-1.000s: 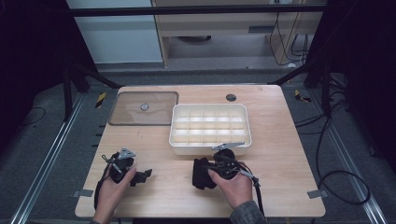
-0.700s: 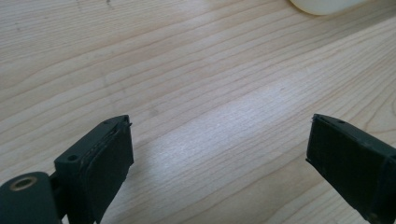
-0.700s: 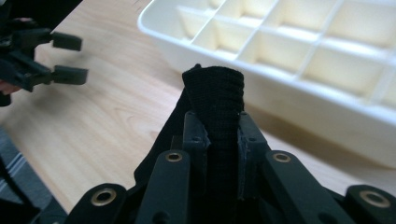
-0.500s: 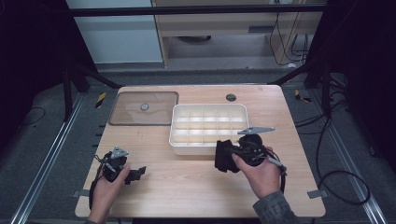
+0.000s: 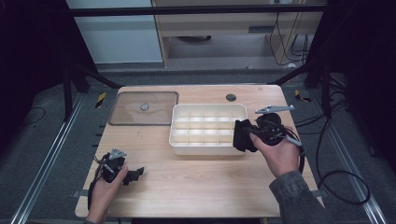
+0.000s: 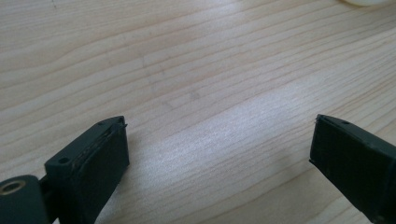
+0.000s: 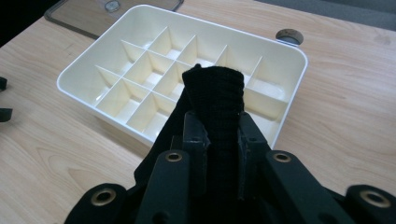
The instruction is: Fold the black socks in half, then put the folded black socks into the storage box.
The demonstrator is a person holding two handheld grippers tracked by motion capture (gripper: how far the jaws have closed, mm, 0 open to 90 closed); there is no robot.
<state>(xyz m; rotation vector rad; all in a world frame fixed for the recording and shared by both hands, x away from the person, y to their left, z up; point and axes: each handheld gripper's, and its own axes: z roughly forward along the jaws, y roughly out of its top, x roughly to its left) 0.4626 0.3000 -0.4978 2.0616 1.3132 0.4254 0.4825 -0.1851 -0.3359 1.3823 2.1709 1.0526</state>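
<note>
My right hand-held gripper (image 7: 223, 135) is clamped on a rolled black cloth (image 7: 215, 98), held at the right end of the white divided tray (image 5: 180, 133); in the right gripper view the roll hides the compartments just behind it, and its lower folds blur into the gripper's body. My left hand-held gripper (image 6: 219, 154) rests low on the tabletop (image 5: 196, 182), well apart from the tray, its jaws spread with nothing but bare wood between them. A clear lid (image 5: 142, 108) lies beside the tray's left end.
</note>
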